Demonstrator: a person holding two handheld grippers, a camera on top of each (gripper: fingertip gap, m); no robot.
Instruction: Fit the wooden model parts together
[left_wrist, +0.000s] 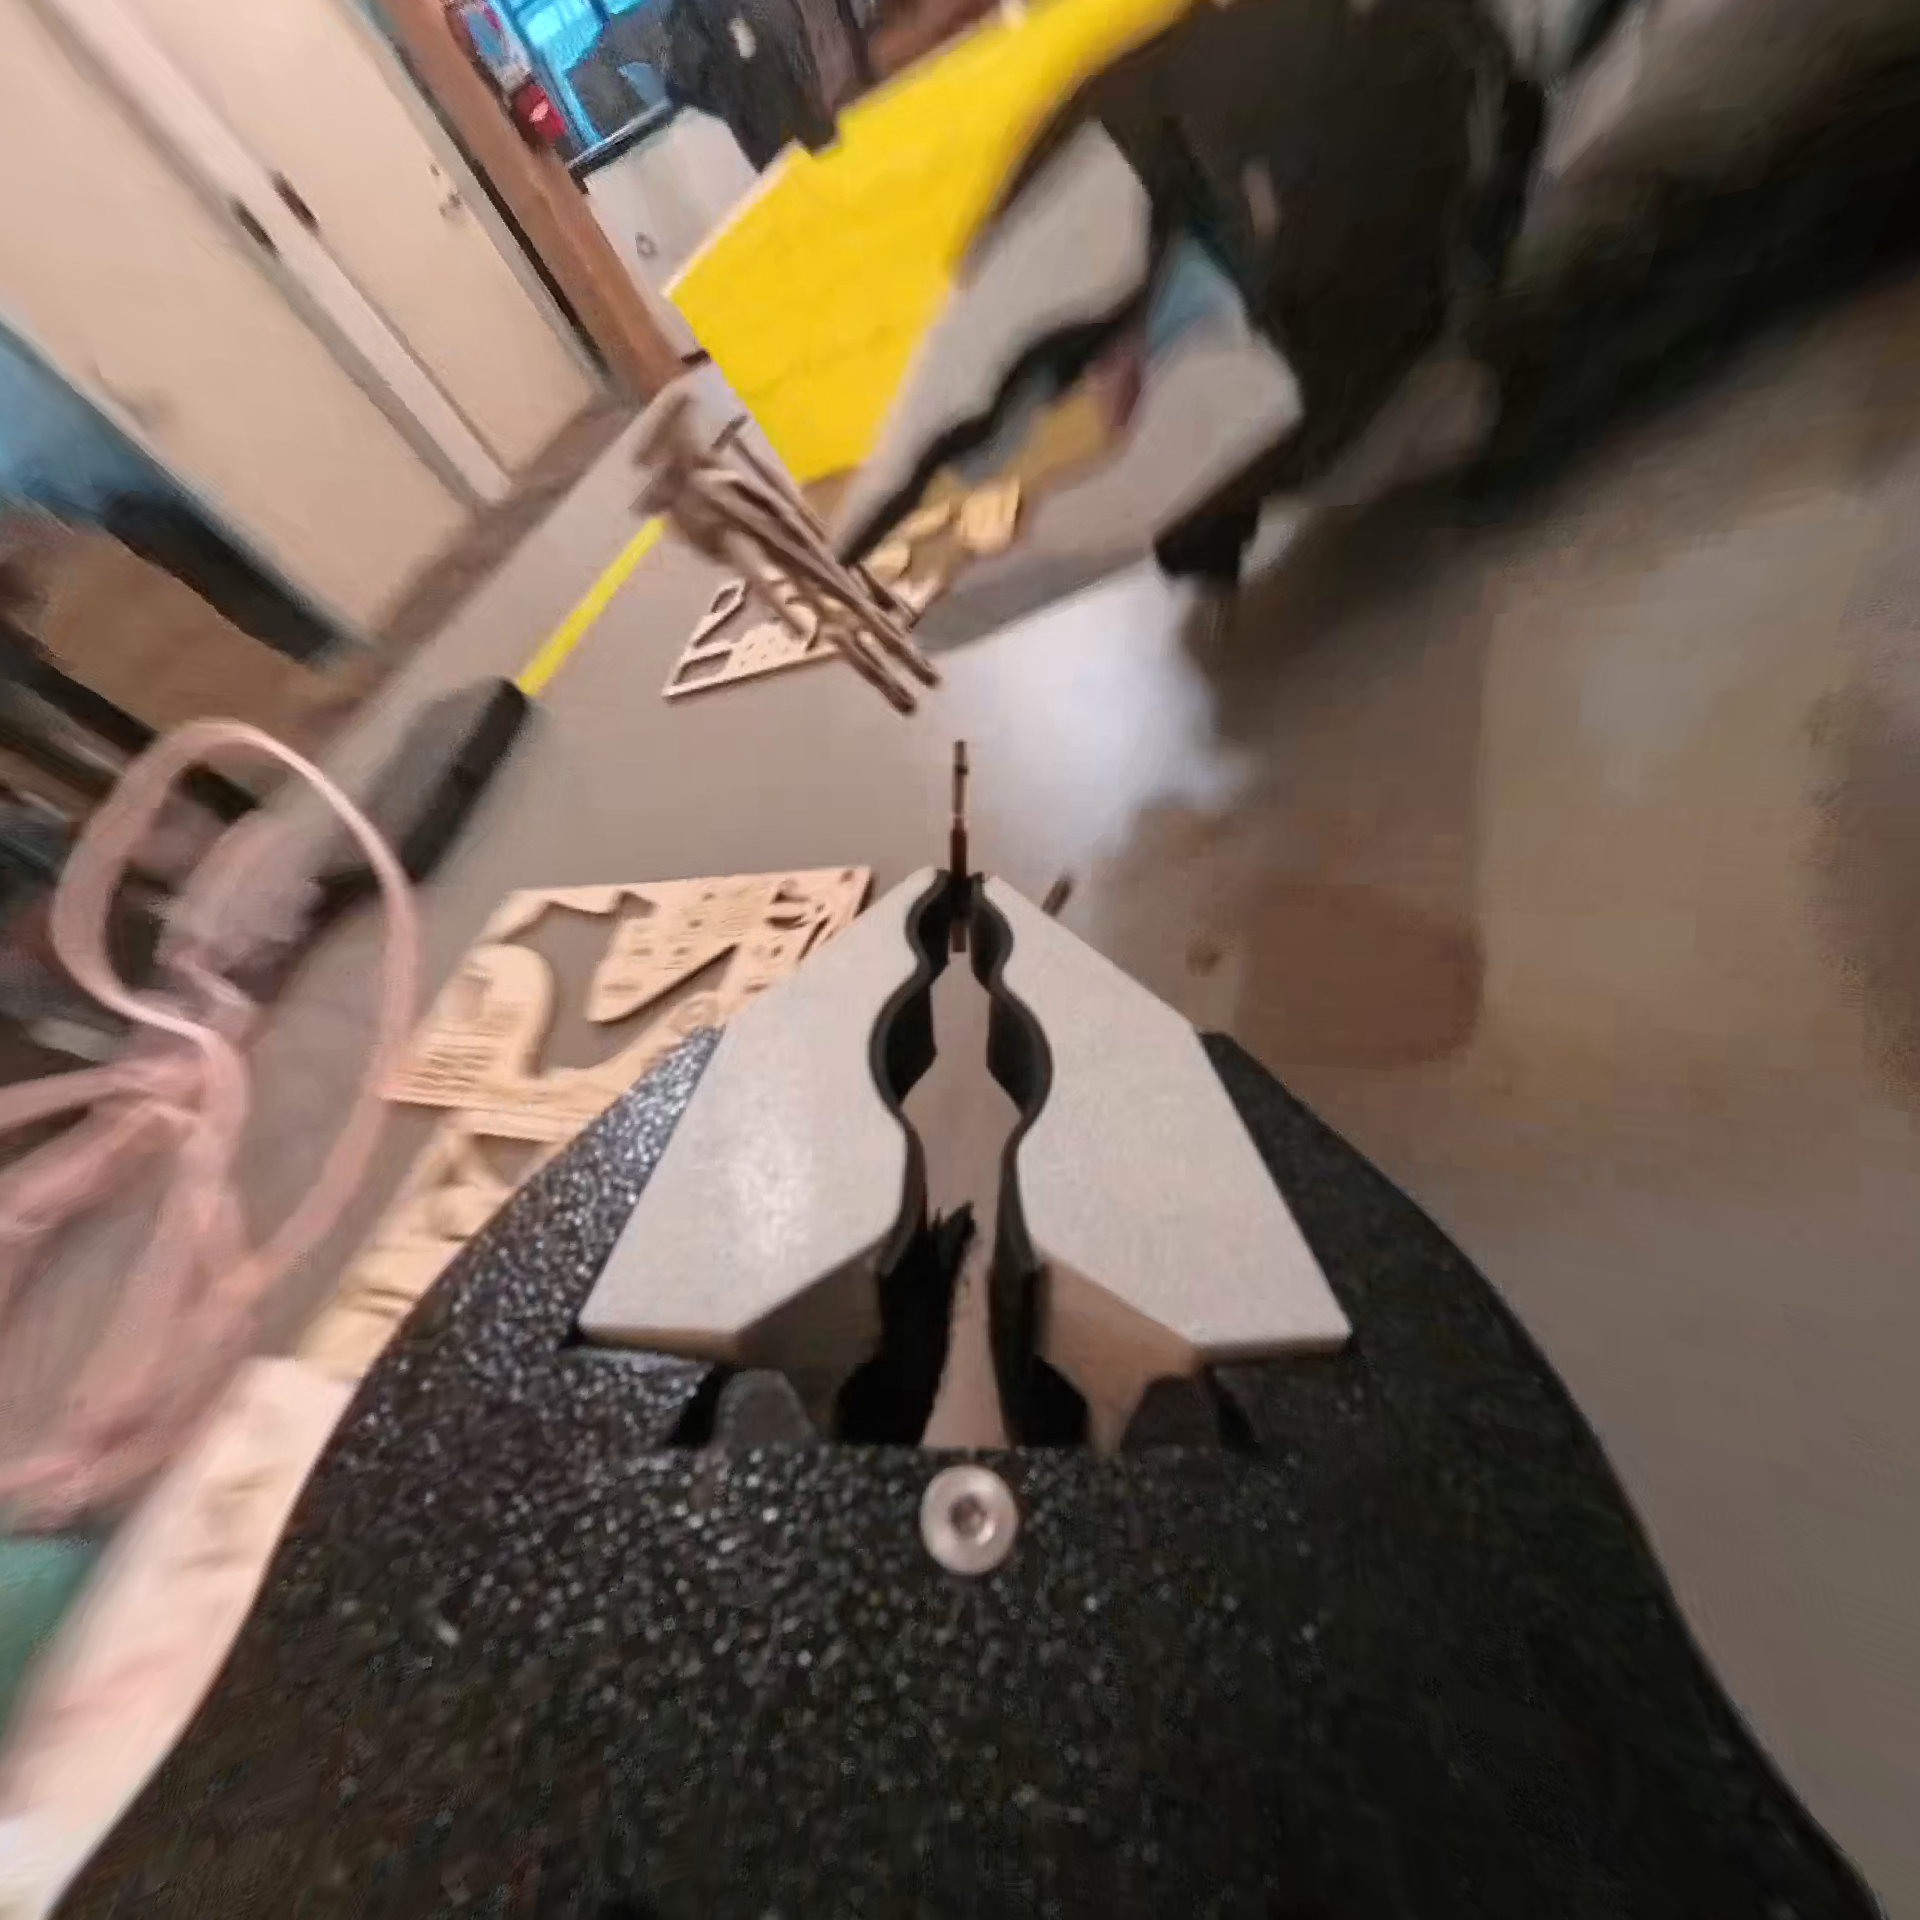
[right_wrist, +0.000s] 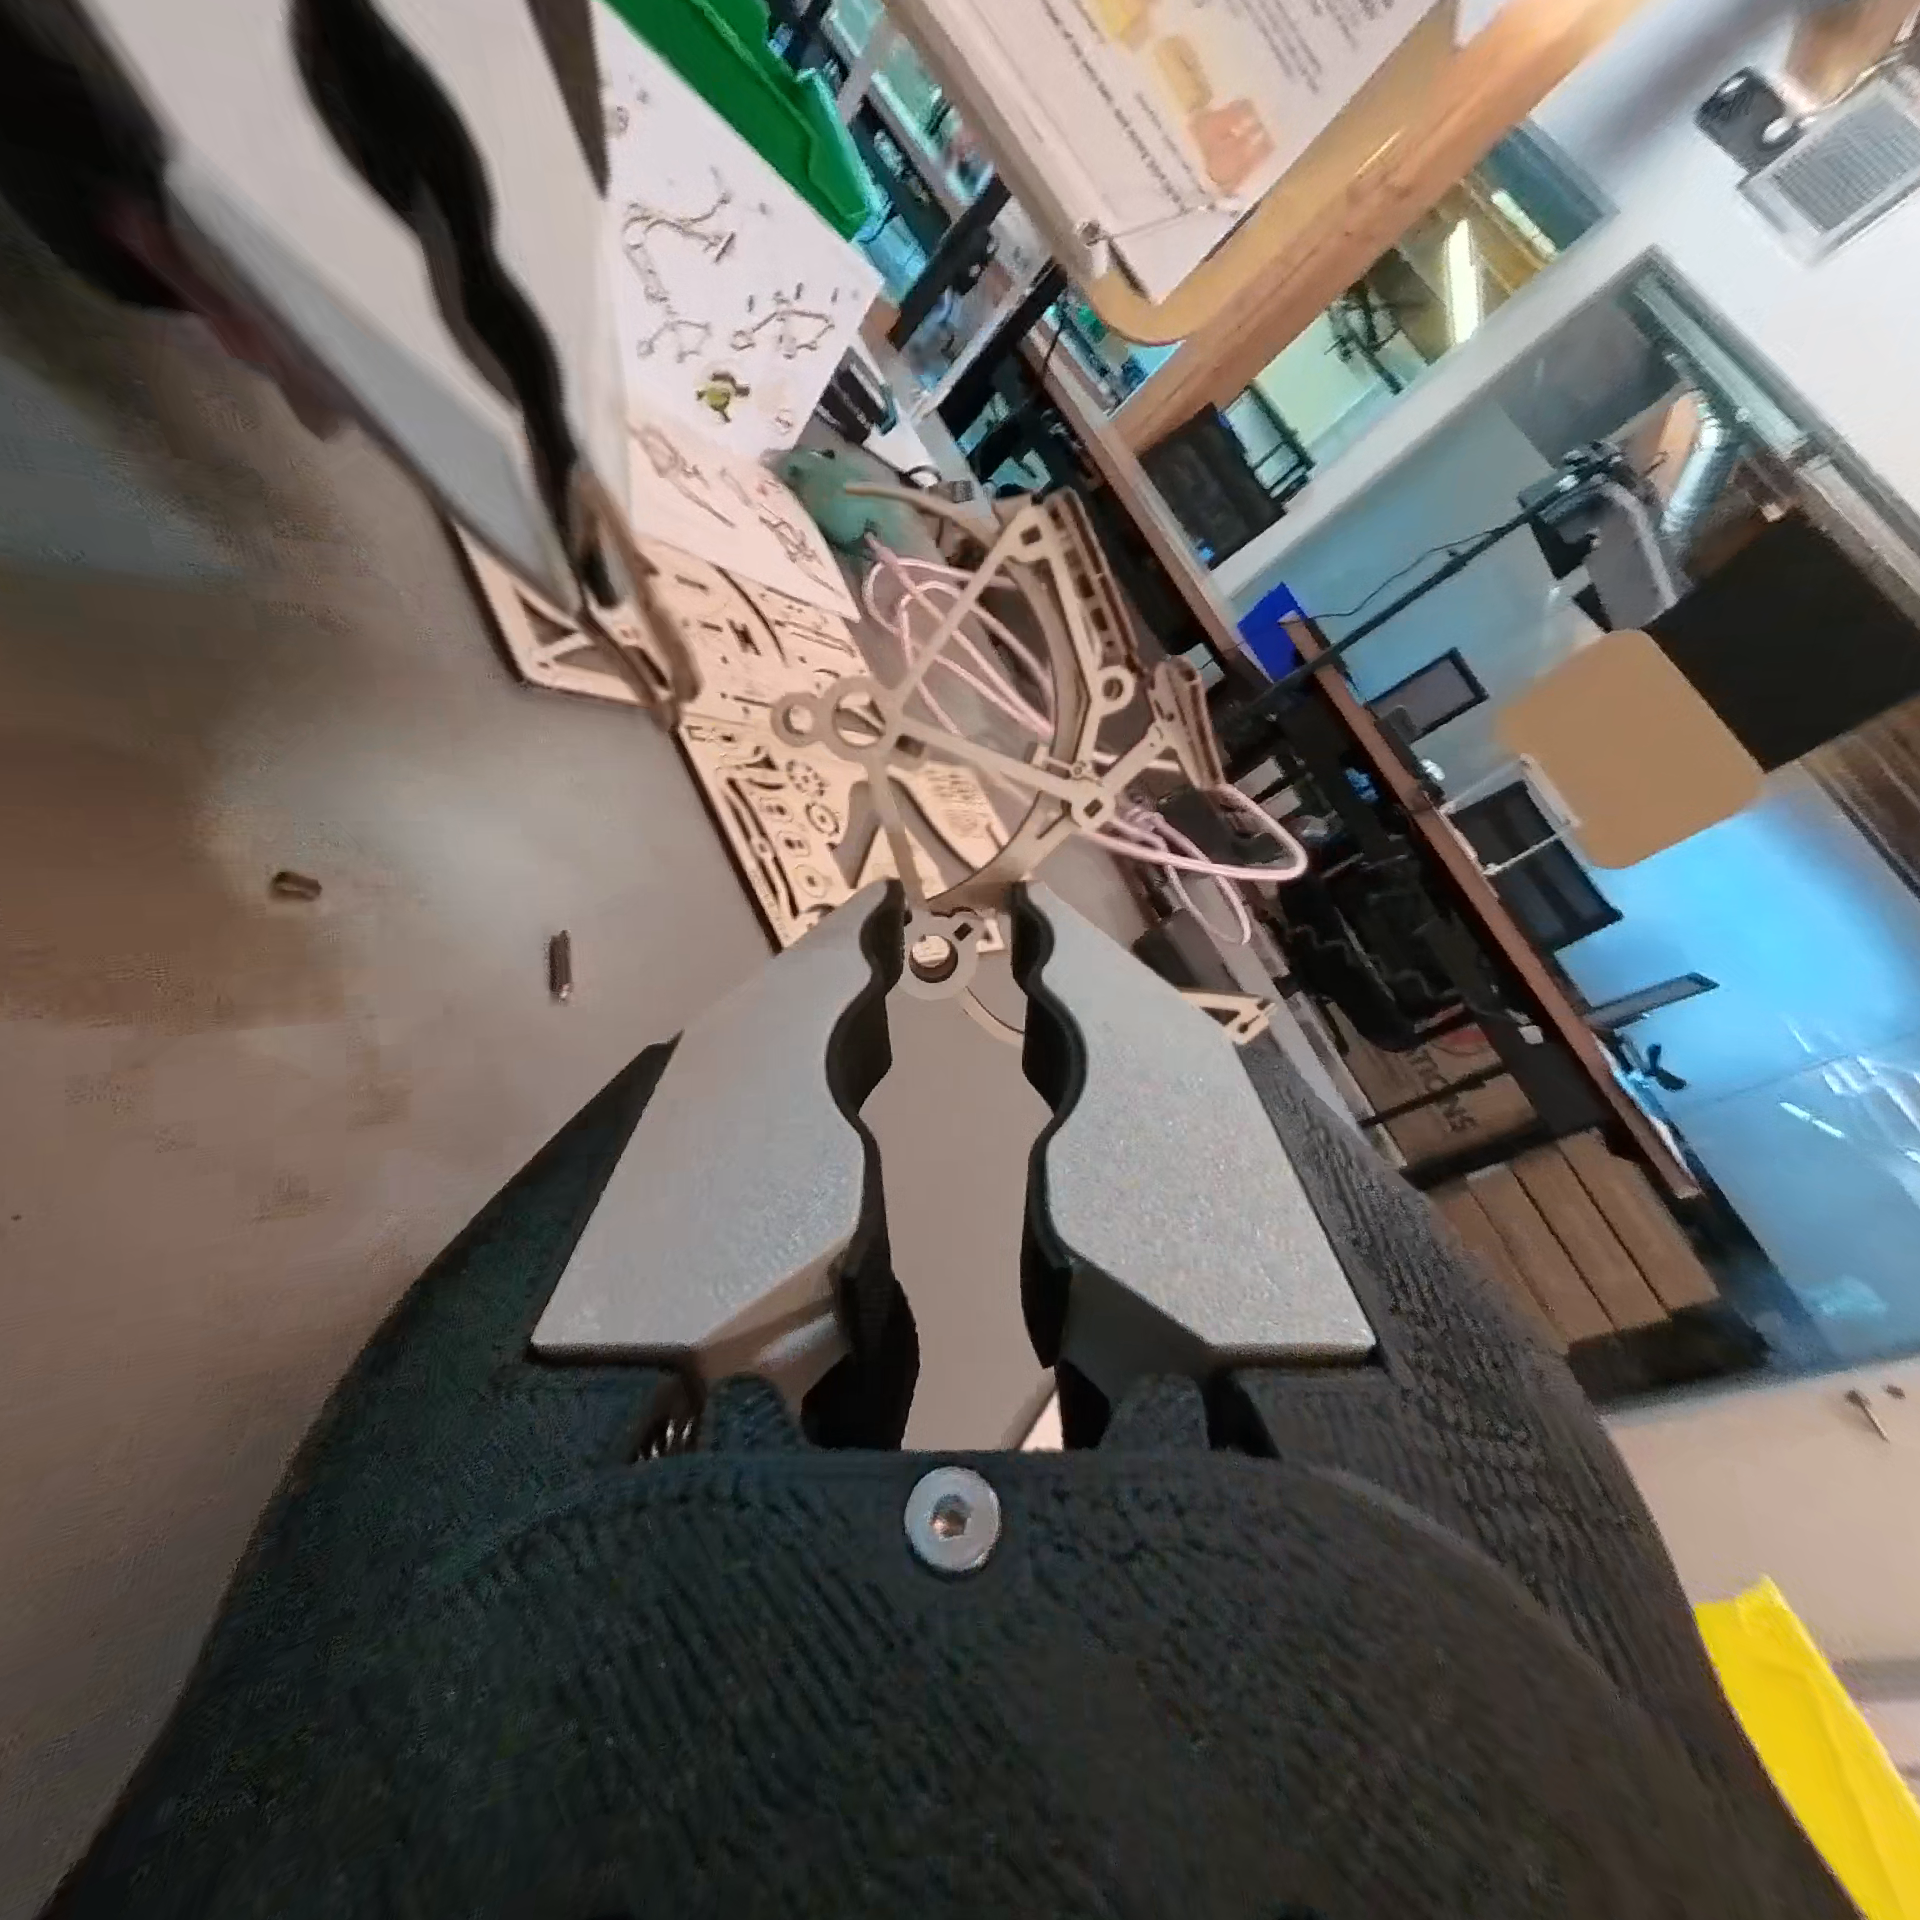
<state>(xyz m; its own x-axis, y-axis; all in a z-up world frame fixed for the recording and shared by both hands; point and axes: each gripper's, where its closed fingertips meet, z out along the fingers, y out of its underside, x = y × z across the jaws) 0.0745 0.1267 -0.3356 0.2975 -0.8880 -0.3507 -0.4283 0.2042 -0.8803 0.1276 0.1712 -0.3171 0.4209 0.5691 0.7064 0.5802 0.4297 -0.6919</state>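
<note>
Wooden model (right_wrist: 997, 727) pinched by right gripper (right_wrist: 948, 940); left gripper (left_wrist: 961, 914) clamps thin part (left_wrist: 960, 821) edge-on; cutout sheets (left_wrist: 634, 997) left, bare tabletop (left_wrist: 1455, 1039) right.

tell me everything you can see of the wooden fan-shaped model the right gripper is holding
The pale laser-cut wooden fan-shaped model is a flat openwork frame: thin struts cross and spread from a small round hub with a hole to a slotted curved rim, with ring-shaped joints along the struts. It looks like thin plywood with darker cut edges. The right gripper is shut on its hub end, holding it off the grey table, fanning away from the camera. In the left wrist view it appears nearly edge-on and blurred.
</note>
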